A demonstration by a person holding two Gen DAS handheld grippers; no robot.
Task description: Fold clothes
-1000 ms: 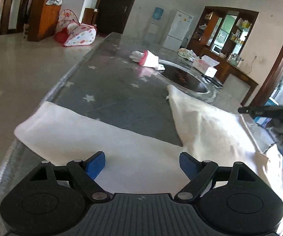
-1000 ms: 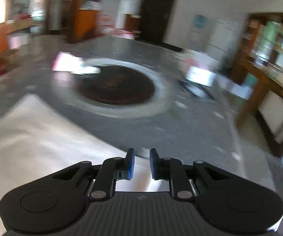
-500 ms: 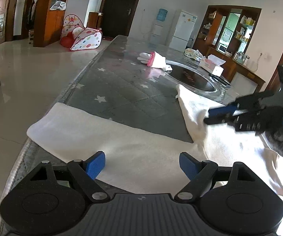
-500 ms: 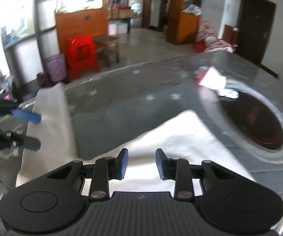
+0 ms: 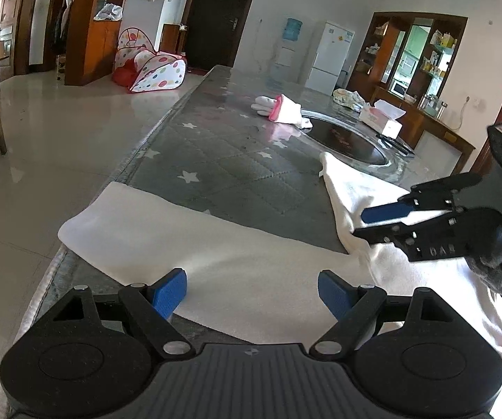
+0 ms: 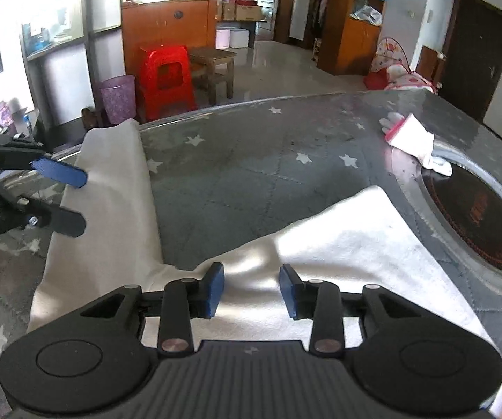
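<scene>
At the near edge of the bench (image 5: 237,171), left claw (image 5: 252,291) hangs wide, nothing between the pads, right over the near strip of the white garment (image 5: 216,244). Right claw (image 6: 251,289) is parted to a middling gap, also holding nothing, over the garment's raised ridge where the two limbs meet.

Key relation: the garment lies in an L or V. One limb runs along the near bench edge out to the near-left corner, its long axis crossing in front of the left claw. The other limb runs away from that edge toward the round dark inset (image 6: 478,216) in the bench top. The left claw is nearer the edge limb, the right claw nearer the junction and the far limb. The cloth is directly below and just ahead of both claws, so any pinch is a short drop, not a reach.

Stage: cloth is spread and partly rucked. Fits mid-fold or laying out; can't tell which.

Count:
- white garment: 1
- claws: 2
- pink-and-white gloves (image 5: 282,111) near the inset: 1 bundle
- tissue box (image 5: 382,120) far side: 1
</scene>
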